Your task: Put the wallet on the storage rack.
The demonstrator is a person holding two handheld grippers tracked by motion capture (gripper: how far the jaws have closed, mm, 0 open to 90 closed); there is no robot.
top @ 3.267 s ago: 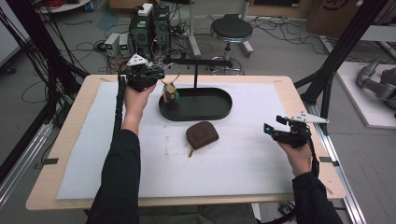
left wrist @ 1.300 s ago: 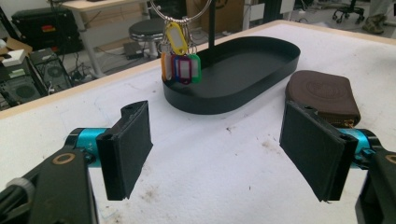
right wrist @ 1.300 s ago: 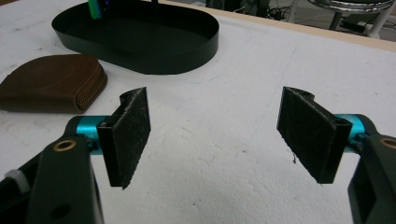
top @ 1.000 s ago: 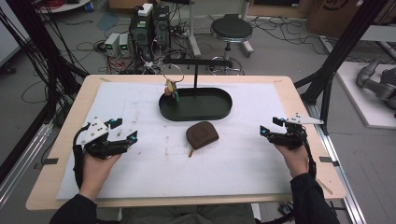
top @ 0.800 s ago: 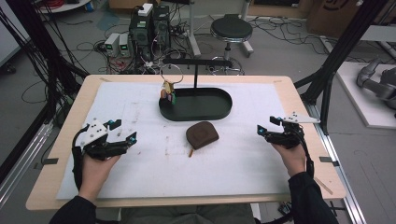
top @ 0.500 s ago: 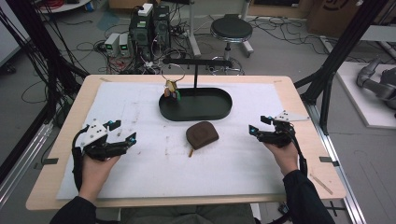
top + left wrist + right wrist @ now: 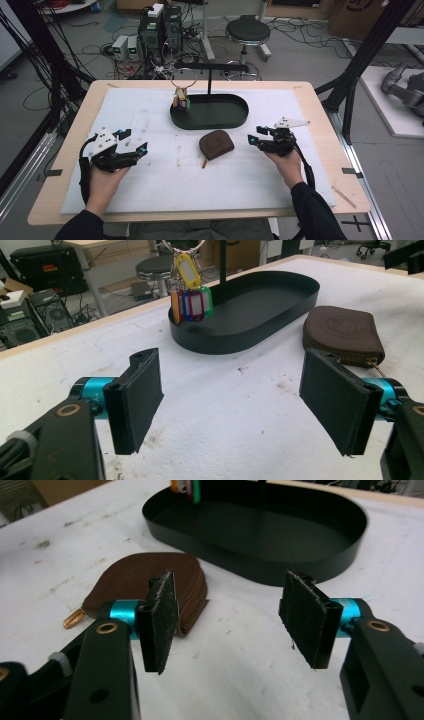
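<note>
brown leather pouch (image 7: pixel 216 144) lies flat on the white sheet (image 7: pixel 160 175) covering the bench (image 7: pixel 320 107), just in front of the black oval tray (image 7: pixel 210 112). zip pull (image 7: pixel 204 163) points toward the person. coloured key tags (image 7: pixel 181 100) hang from a ring on the tray's stand (image 7: pixel 210 75), at the tray's left end. left tongs (image 7: pixel 132 142): jaws apart, empty, held over the sheet well left of the pouch. right tongs (image 7: pixel 256 135): jaws apart, empty, near the pouch's right side, not touching it. in the right gripper view the pouch sits behind the left jaw.
</note>
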